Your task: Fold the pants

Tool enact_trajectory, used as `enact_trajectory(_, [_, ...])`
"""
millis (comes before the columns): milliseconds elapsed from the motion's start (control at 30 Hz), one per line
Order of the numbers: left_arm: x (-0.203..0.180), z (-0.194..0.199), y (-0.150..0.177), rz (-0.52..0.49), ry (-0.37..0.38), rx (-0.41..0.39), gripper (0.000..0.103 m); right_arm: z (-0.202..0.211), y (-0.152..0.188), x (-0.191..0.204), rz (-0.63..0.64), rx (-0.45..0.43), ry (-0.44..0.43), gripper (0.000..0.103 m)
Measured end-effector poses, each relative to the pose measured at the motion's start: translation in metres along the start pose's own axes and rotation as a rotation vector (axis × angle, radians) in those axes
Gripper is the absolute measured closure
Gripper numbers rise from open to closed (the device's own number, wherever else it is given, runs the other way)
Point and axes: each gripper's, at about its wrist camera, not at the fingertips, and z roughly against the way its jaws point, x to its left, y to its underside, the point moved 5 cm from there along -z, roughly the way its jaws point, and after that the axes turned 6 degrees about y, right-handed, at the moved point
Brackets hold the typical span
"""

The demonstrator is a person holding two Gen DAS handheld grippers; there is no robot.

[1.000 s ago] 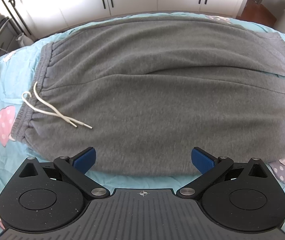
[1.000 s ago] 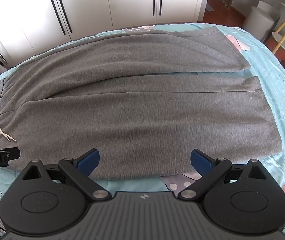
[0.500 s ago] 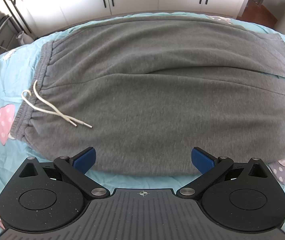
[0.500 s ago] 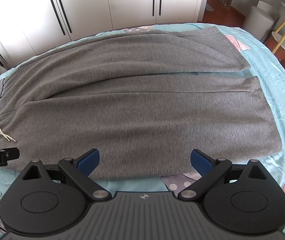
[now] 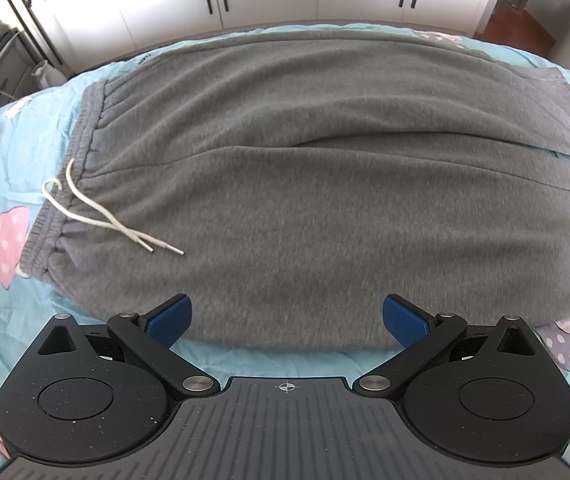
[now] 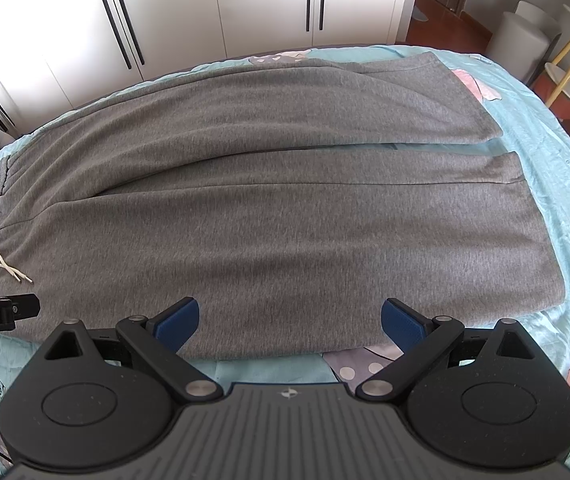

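Note:
Grey sweatpants [image 5: 305, 184] lie flat across the bed, waistband [image 5: 65, 184] at the left with a white drawstring [image 5: 97, 216], leg hems [image 6: 525, 216] at the right. The two legs lie side by side, the far one slightly apart at the hem. My left gripper [image 5: 287, 318] hovers open over the near edge of the pants by the waist end, nothing between its blue pads [image 5: 169, 316]. Near the same edge, toward the hem end, my right gripper [image 6: 289, 318] stands open and holds nothing. The left gripper's tip [image 6: 1, 312] shows at the left of the right wrist view.
The bed carries a light blue sheet [image 5: 5, 184] with pink and grey prints. White wardrobe doors [image 6: 245, 0] stand behind the bed. A white bin [image 6: 525, 36] and a small gold-legged table [image 6: 569, 80] stand on the floor at the right.
The left wrist view has shifted very slightly, the pants sitting a little lower and to the right. Both grippers stay open; the pants have not moved.

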Motion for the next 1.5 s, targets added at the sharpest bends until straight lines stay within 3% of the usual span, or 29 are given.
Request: enact_trajectory(1500, [0.0019, -0.0026, -0.0009, 0.019, 0.008, 0.008, 0.000, -0.0006, -0.0003, 0.0003, 0.001, 0.003, -0.002, 0.005])
